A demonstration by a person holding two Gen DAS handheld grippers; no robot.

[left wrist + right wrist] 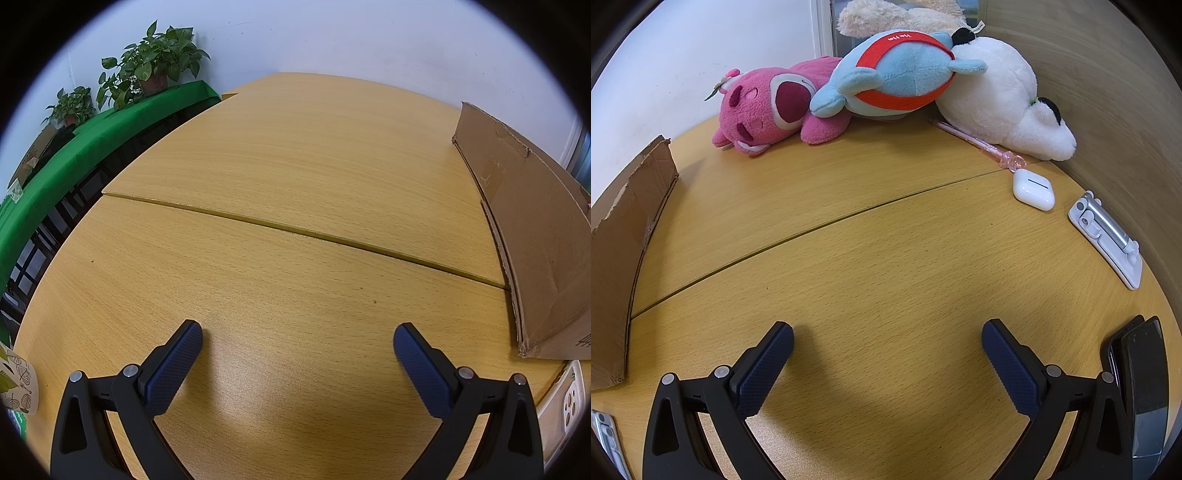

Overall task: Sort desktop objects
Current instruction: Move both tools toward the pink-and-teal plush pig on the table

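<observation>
Both hand-held grippers, left (297,345) and right (887,341), hang spread and empty. The earbud case (1033,193) near the tabletop's (886,258) far right edge looks light, hard, slippery; pinch its flat sides.

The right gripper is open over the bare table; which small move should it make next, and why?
Probably move the right gripper forward and to the right toward the white earbud case. The gripper holds nothing, and the case lies alone on the wooden table, apart from the plush toys, so it seems the easiest pick.
</observation>
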